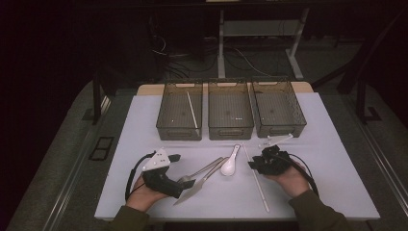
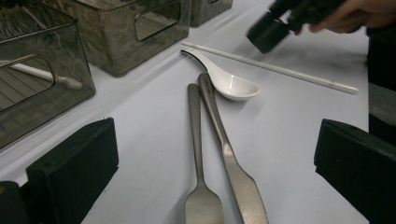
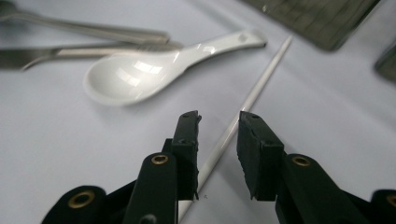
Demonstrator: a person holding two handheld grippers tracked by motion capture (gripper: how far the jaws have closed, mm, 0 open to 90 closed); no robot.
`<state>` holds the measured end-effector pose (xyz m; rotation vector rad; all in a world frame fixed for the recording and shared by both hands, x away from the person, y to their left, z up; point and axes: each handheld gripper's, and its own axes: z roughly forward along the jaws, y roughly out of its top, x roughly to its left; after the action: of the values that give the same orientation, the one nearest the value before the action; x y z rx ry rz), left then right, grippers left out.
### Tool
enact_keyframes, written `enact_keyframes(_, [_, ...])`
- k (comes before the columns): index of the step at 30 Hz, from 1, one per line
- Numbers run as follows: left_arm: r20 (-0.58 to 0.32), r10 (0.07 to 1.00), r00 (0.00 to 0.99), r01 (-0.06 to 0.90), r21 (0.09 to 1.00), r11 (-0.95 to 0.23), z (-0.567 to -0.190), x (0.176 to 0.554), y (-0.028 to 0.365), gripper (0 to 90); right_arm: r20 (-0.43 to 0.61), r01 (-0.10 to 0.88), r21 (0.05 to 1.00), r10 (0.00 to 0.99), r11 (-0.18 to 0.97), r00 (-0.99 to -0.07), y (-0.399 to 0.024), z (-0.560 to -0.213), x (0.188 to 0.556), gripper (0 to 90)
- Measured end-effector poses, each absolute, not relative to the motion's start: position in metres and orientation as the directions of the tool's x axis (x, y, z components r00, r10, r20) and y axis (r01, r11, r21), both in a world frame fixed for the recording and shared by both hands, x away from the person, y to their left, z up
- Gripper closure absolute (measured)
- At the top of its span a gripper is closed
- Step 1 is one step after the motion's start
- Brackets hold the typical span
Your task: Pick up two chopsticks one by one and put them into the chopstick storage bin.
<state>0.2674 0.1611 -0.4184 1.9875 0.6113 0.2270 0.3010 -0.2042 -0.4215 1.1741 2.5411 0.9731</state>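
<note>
A white ceramic spoon (image 1: 229, 163) lies mid-table beside a long white chopstick (image 1: 255, 175). My right gripper (image 1: 252, 164) is low over that chopstick, pointing left. In the right gripper view its jaws (image 3: 219, 122) stand a little apart with the chopstick (image 3: 261, 79) running between them, untouched by the pads; the spoon (image 3: 135, 77) lies just beyond. My left gripper (image 1: 182, 170) rests at the front left, jaws wide open (image 2: 215, 140) and holding nothing, with a metal spoon (image 2: 196, 135) and a metal knife (image 2: 229, 154) on the table between them.
Three dark see-through bins stand in a row at the back: left (image 1: 179, 130), middle (image 1: 231, 131), right (image 1: 281, 130). A white chopstick (image 1: 192, 109) lies in the left bin. A small white utensil (image 1: 276, 141) lies before the right bin.
</note>
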Motion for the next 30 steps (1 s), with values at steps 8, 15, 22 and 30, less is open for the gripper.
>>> enact_keyframes(8, [-0.098, 0.51, 0.854, 0.322, 0.87, -0.372, -0.419, 0.268, 0.161, 0.0, 0.101, 0.633, 0.591, 0.732, 0.5, -0.673, -0.214, -0.433, 0.261, 68.8])
enact_keyframes(15, [-0.099, 0.511, 0.854, 0.323, 0.87, -0.372, -0.419, 0.268, 0.16, 0.0, 0.099, 0.63, 0.572, 0.719, 0.525, -0.688, -0.211, -0.438, 0.248, 71.6])
enact_keyframes(22, [-0.1, 0.512, 0.853, 0.324, 0.871, -0.37, -0.419, 0.268, 0.161, 0.0, 0.038, 0.614, 0.552, 0.719, 0.564, -0.694, -0.215, -0.435, 0.247, 74.5])
enact_keyframes(30, [-0.1, 0.512, 0.853, 0.325, 0.87, -0.372, -0.419, 0.268, 0.16, 0.0, 0.008, 0.608, 0.539, 0.718, 0.583, -0.696, -0.236, -0.435, 0.249, 75.7])
